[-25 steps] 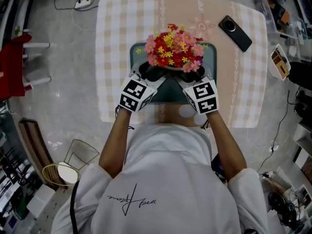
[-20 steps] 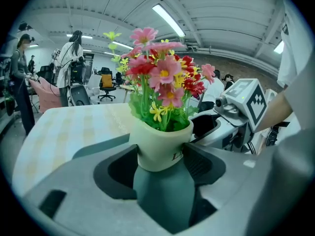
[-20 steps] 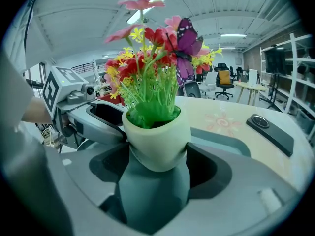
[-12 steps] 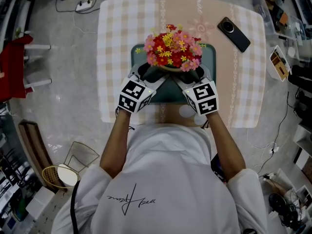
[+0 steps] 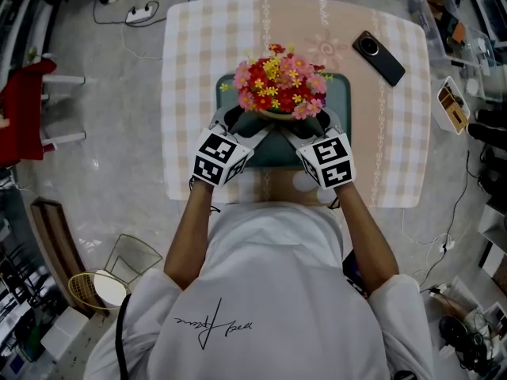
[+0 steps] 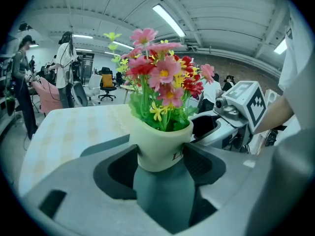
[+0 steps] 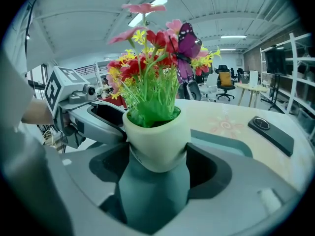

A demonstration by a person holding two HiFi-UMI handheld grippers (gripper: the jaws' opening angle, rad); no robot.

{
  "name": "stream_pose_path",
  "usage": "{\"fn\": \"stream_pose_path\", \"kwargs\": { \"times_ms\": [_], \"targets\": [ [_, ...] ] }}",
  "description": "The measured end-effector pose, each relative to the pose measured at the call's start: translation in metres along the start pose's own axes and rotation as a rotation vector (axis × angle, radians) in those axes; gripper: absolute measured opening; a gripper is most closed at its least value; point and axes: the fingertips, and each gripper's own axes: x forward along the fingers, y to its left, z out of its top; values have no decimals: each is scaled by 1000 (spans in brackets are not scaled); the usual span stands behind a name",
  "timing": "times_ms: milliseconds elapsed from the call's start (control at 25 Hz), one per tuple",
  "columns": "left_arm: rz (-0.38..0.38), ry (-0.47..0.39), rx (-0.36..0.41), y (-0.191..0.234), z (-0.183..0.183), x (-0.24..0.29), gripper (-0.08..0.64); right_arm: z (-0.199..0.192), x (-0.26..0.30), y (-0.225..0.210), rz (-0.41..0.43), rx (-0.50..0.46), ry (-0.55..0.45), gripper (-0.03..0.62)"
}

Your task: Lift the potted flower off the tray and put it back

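The potted flower, red, pink and yellow blooms in a cream pot, hangs just above the dark teal tray. My left gripper and right gripper close on the pot from the near side, one at each flank. In the left gripper view the pot sits wedged between the grey jaws, its base clear of the tray below. The right gripper view shows the same grip on the pot, with teal tray under and behind it. Each gripper's marker cube shows in the other's view.
The tray lies on a small table with a checked pink cloth. A black phone lies at the table's far right. A wire basket and cables are on the floor at the left. People stand in the room behind.
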Motion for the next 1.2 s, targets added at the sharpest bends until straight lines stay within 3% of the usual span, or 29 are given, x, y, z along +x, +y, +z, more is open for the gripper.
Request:
{"fn": "stream_pose_path", "kwargs": {
  "times_ms": [520,1200],
  "targets": [
    [-2,-12,11,-8,0,-23,287,6,-13,21,-3,-15,-27,362],
    [25,-48,13,-9,22,-29,285,26,-21,16,19,-46,-30,360]
  ]
}}
